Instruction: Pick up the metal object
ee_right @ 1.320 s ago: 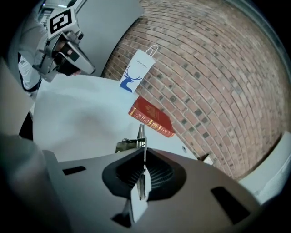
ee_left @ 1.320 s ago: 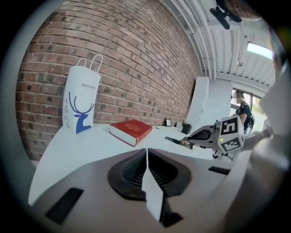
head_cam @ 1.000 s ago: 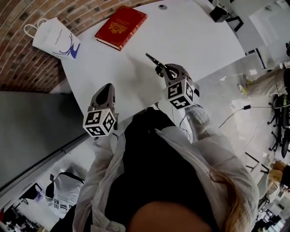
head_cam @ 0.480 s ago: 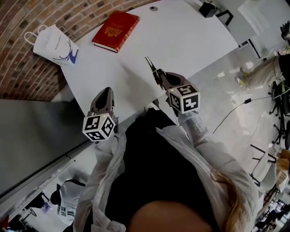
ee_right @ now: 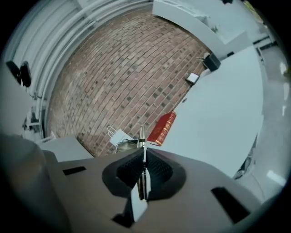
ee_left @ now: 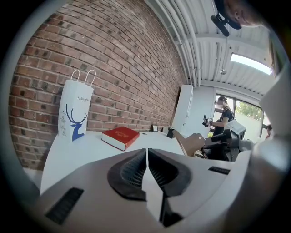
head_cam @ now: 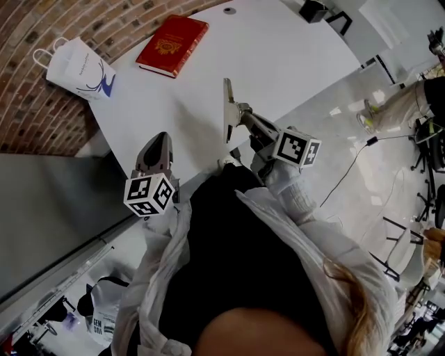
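Observation:
The metal object [head_cam: 227,110] is a thin flat strip, held up over the white table's [head_cam: 292,55] near edge. My right gripper [head_cam: 240,118] is shut on its lower end. In the right gripper view the metal object [ee_right: 142,139] shows edge-on, sticking out past the pressed pads of the right gripper [ee_right: 144,160]. My left gripper [head_cam: 157,147] hangs at the table's near left edge, apart from the strip. In its own view the left gripper [ee_left: 147,157] is shut with nothing between the pads, and a tan flat piece [ee_left: 187,142] shows to the right, held by the right gripper's dark body.
A red book [head_cam: 172,45] lies at the far left of the table, with a white paper bag [head_cam: 76,61] beside it against the brick wall. A small black box [head_cam: 313,10] stands at the far end. A person [ee_left: 223,113] stands in the background; cables lie on the floor [head_cam: 361,153].
My right gripper has lifted and turned with the metal object, so the strip now stands upright and shows its flat face. The left gripper has stayed where it was.

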Demonstrator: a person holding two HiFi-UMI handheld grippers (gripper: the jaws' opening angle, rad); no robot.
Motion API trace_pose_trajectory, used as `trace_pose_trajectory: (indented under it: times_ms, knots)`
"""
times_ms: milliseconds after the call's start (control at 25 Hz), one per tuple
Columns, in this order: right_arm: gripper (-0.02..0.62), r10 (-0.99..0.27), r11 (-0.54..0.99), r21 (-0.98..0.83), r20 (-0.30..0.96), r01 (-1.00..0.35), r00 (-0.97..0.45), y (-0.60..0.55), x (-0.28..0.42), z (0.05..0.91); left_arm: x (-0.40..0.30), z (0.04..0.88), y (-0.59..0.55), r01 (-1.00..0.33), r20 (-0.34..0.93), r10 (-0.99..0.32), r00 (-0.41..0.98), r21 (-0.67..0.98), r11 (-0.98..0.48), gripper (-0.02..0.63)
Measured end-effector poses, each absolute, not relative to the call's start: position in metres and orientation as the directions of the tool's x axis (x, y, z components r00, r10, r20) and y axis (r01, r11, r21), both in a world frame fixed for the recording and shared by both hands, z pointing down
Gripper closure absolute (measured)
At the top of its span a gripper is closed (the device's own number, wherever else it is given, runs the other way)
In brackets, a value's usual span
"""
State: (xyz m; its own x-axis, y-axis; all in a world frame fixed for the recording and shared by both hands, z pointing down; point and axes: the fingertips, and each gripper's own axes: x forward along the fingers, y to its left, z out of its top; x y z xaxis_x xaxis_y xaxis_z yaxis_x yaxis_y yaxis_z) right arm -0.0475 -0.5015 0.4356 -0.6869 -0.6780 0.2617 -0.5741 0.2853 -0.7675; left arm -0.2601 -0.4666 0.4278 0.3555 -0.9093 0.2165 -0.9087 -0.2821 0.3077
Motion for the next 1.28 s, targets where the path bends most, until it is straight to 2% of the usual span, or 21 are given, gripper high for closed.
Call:
trace_pose_trajectory:
  times_ms: [240, 520, 1280]
  knots:
    - [0.581, -0.690, 0.221, -0.910, 0.109, -0.352, -0.715, -0.505, -0.047, 0.434, -0.271, 0.431, -0.456, -0.923, 0.220, -0.928, 0.300, 0.313, -0.225, 0.580]
    - [0.583, -0.687, 0.146, -0.953, 0.097, -0.267, -0.721, -0.508, -0.053, 0.451, -0.294, 0.436, -0.445, -0.938, 0.235, -0.947, 0.217, 0.319, -0.136, 0.580]
    - [0.583, -0.654, 0.132, -0.958, 0.108, -0.254, -0.748, -0.521, -0.064, 0.460, -0.294, 0.438, -0.451, -0.944, 0.253, -0.946, 0.204, 0.306, -0.122, 0.580]
